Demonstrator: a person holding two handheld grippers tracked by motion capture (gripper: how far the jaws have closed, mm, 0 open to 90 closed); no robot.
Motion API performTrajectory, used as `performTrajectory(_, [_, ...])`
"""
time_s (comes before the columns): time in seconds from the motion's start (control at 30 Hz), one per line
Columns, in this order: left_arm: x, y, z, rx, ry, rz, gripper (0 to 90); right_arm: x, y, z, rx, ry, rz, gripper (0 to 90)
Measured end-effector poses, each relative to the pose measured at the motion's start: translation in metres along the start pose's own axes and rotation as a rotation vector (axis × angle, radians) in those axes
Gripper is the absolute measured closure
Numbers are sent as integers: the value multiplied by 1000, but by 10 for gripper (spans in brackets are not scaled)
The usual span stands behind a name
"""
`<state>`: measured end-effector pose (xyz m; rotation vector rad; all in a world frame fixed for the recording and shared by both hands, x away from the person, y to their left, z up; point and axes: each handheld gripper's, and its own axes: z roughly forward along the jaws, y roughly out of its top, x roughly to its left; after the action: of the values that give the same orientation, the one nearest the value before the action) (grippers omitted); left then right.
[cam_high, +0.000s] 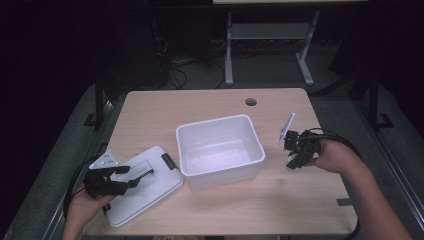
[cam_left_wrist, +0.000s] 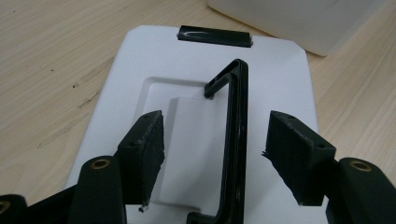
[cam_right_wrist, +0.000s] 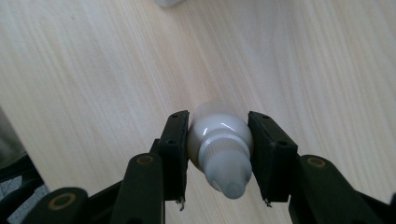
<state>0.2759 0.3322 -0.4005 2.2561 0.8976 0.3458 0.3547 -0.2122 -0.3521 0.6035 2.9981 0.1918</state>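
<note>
A white lid with a black handle lies flat at the table's left front. In the left gripper view the handle stands up between the jaws of my left gripper, which is open around it without touching. A black latch sits at the lid's far edge. My left gripper hovers over the lid. My right gripper is shut on a small white bottle, cap towards the camera, just above the tabletop. A hand holds the right gripper to the right of the bin.
An open white plastic bin stands at the middle of the wooden table, between the two grippers. A cable hole lies at the back. A corner of the bin is beyond the lid.
</note>
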Motion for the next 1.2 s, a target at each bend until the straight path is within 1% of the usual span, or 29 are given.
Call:
performTrajectory(0.1, [0,0,1,4,-2,2,363,3,2,-11,-3,0,-11,596])
performTrajectory(0.17, [0,0,2,-2,-14,-4,358,5,6,-23,-1,-6,-23,595])
performTrajectory(0.23, [0,1,2,-2,-14,-6,357,6,9,-30,-10,-10,-29,596])
performTrajectory(0.27, [0,1,2,-2,-14,-6,357,6,9,-30,-10,-10,-29,596])
performTrajectory(0.3, [0,1,3,5,-10,2,356,8,12,-36,-15,-13,-35,596])
performTrajectory(0.33, [0,1,3,5,-10,2,356,8,12,-36,-15,-13,-35,596])
performTrajectory(0.37, [0,1,3,6,-10,2,356,9,15,-41,-22,-15,-41,595])
performTrajectory(0.4, [-1,1,4,7,-10,1,356,9,15,-41,-22,-15,-41,595])
performTrajectory(0.43, [-1,1,4,4,-11,-3,354,11,18,-47,-27,-19,-48,596])
performTrajectory(0.47, [-1,1,4,4,-11,-3,351,11,18,-47,-27,-19,-48,596])
performTrajectory(0.5, [0,1,4,4,-12,-4,351,12,22,-53,-30,-22,-57,595])
performTrajectory(0.53, [0,1,3,4,-16,-2,351,12,22,-53,-30,-22,-57,595])
performTrajectory(0.57, [0,0,2,0,-13,0,351,13,26,-58,-30,-21,-61,595])
performTrajectory(0.6, [0,0,2,0,-13,0,351,13,26,-58,-30,-21,-61,595])
performTrajectory(0.67, [0,0,1,-4,-12,-4,351,14,32,-66,-31,-21,-72,595])
performTrajectory(0.73, [0,0,1,-4,-11,-5,351,14,34,-68,-33,-24,-75,595])
performTrajectory(0.77, [0,0,1,0,-9,-3,351,15,38,-73,-30,-27,-81,596])
performTrajectory(0.8, [0,0,1,0,-9,-3,351,15,38,-73,-30,-27,-81,596])
performTrajectory(0.83, [0,0,2,3,-10,1,350,16,42,-78,-31,-32,-90,596])
performTrajectory(0.87, [0,0,2,3,-10,1,350,16,42,-78,-31,-32,-90,596])
performTrajectory(0.93, [0,0,3,8,-9,4,350,18,49,-86,-32,-36,-99,595])
performTrajectory(1.0, [0,0,3,11,-9,5,348,18,50,-87,-32,-38,-103,596])
performTrajectory(1.03, [-1,0,4,20,-9,6,348,19,55,-92,-32,-46,-112,596])
performTrajectory(1.07, [-1,0,4,20,-9,6,349,19,55,-92,-32,-46,-112,596])
performTrajectory(1.1, [-1,0,5,25,-8,10,349,20,58,-96,-36,-55,-112,595])
performTrajectory(1.2, [-1,0,5,26,-10,11,348,22,61,-98,-35,-57,-121,596])
